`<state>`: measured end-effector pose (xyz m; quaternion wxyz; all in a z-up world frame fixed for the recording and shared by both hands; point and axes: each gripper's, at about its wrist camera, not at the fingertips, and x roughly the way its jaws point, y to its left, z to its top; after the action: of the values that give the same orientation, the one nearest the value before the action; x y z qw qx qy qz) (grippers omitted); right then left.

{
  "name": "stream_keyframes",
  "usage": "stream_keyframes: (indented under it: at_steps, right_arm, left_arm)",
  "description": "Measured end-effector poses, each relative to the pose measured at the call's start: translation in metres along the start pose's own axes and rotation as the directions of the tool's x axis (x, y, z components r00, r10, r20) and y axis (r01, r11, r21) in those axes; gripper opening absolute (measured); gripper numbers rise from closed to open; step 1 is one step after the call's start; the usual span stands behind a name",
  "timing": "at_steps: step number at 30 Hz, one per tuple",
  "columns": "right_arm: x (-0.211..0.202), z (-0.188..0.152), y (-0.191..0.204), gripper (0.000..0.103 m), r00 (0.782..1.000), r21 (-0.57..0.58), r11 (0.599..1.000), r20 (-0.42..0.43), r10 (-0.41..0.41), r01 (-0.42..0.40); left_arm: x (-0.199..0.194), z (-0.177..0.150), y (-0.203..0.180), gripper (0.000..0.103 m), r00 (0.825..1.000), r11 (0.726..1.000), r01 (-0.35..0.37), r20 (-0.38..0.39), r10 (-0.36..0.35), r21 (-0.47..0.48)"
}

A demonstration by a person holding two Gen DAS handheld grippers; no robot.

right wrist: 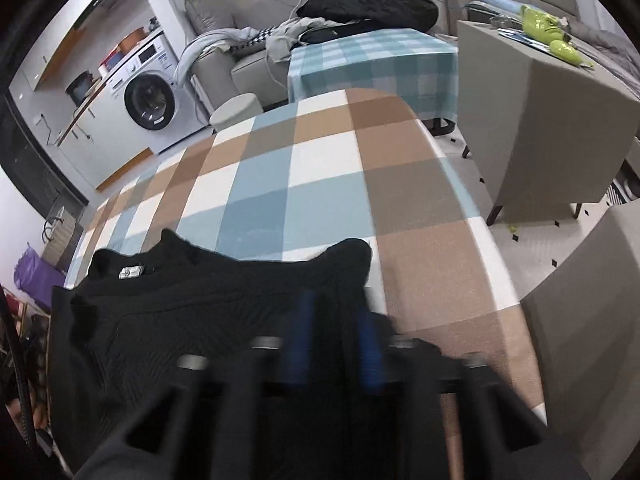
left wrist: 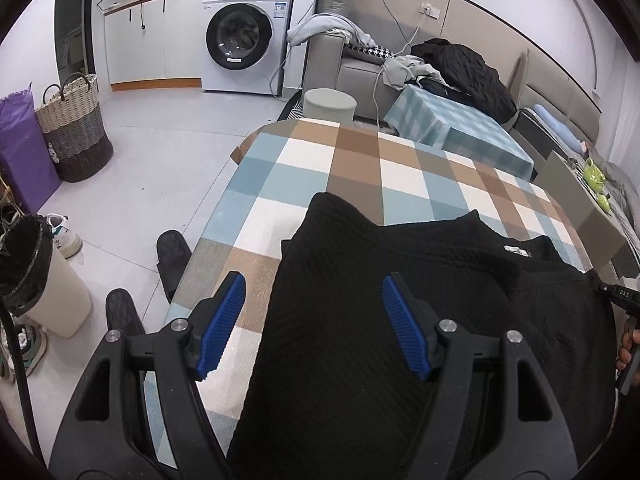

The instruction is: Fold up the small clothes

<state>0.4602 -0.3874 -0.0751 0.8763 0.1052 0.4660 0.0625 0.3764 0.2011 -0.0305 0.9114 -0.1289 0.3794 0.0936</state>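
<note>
1. A black knit top lies on the checked bench, collar label up.
2. The left claw hovers wide above its edge.
3. The right claw, blurred, stands narrow around a fold; grip unclear.

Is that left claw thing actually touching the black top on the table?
Cannot tell. In the left wrist view the left gripper has its jaws wide open above the black top, one over fabric and one over the checked tablecloth, but the height over the cloth is unclear.
</note>
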Motion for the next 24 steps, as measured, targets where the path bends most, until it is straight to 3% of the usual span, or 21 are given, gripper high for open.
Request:
stream_keyframes:
  at_steps: [2,3,4,6,9,12,14,17,21,24]
  right_arm:
    - [-0.015,-0.002,-0.001,0.004,0.994,0.001,0.997,0.075,0.076,-0.077]
    - [-0.034,-0.003,-0.008,0.004,0.972,0.012,0.987,0.174,0.156,-0.16]
    - [-0.046,-0.004,-0.013,0.004,0.96,0.029,0.985,0.231,0.159,-0.17]
    - [-0.056,-0.003,-0.027,0.004,0.958,0.098,0.985,0.263,0.113,-0.143]
    - [-0.036,0.0,-0.032,0.006,0.987,0.109,0.991,0.15,0.063,-0.08]
    - [-0.02,-0.003,-0.032,0.018,0.999,0.121,0.993,0.041,0.009,-0.014]
    - [-0.022,-0.009,-0.033,0.031,0.999,0.133,0.991,0.029,0.025,-0.028]
    - [-0.041,-0.028,-0.034,0.041,0.998,0.134,0.989,0.036,0.059,-0.063]
    - [-0.072,-0.066,-0.032,0.047,0.995,0.131,0.986,0.016,0.098,-0.099]
    - [-0.097,-0.103,-0.033,0.056,0.992,0.155,0.98,0.001,0.125,-0.123]
  left_arm:
    - [-0.001,-0.001,0.002,0.069,1.0,1.0,-0.001,0.001,0.001,0.002]
    - [-0.002,-0.002,0.002,0.069,1.0,1.0,-0.007,0.003,0.007,0.006]
    - [-0.002,-0.003,0.004,0.069,1.0,1.0,-0.017,0.007,0.017,0.008]
    - [-0.004,-0.004,0.007,0.069,1.0,1.0,-0.024,0.009,0.024,0.008]
    - [-0.003,-0.005,0.012,0.069,1.0,1.0,-0.03,-0.004,0.03,-0.003]
    - [-0.005,-0.009,0.015,0.069,0.999,0.999,-0.036,-0.009,0.036,-0.007]
    - [-0.01,-0.015,0.018,0.069,0.999,0.999,-0.05,-0.012,0.05,0.0]
    - [-0.022,-0.025,0.024,0.069,0.997,0.998,-0.069,-0.018,0.069,-0.001]
    - [-0.045,-0.041,0.03,0.069,0.998,0.998,-0.061,-0.014,0.06,-0.017]
    - [-0.065,-0.058,0.034,0.069,0.999,0.999,-0.032,-0.023,0.031,-0.044]
